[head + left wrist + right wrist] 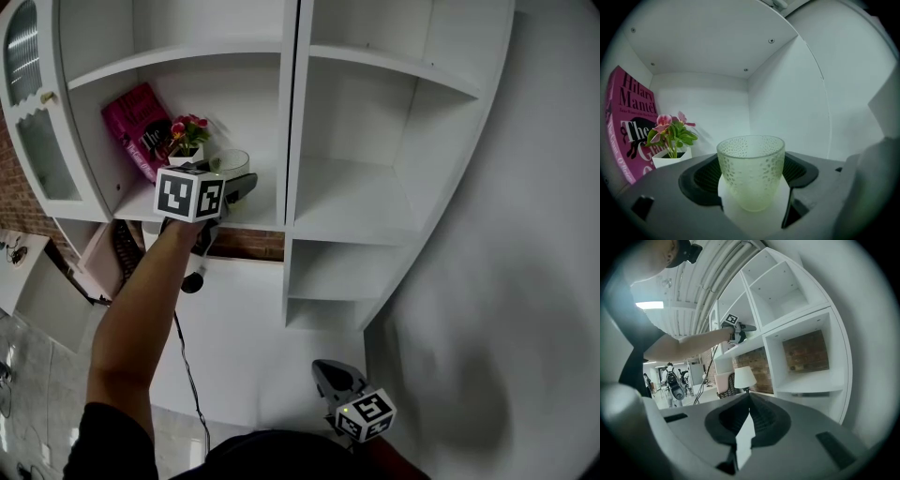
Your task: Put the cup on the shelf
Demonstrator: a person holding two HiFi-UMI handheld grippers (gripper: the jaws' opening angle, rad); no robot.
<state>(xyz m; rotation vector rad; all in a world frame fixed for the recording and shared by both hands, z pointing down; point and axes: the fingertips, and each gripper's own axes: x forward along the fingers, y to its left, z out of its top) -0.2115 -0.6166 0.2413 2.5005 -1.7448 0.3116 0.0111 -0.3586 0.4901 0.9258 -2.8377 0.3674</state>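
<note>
Frosted, dimpled glass forms the cup (750, 171), a tapered tumbler with a rounded base and a smooth rim. It stands upright between the ribbed black pads of the left tool (239, 187), which clasps it on both sides inside the lower-left compartment of the white shelf (253, 217). Whether its base already rests on the board cannot be told. The right tool (743, 427) hangs low, clenched on nothing. Hazards, as judged:
- Letting go before the base sits flat could tip the cup.
- Slick glass may slip in the pads.
- A sideways withdrawal could knock the small potted flower (670, 140) near the leaning pink book (628, 122).
</note>
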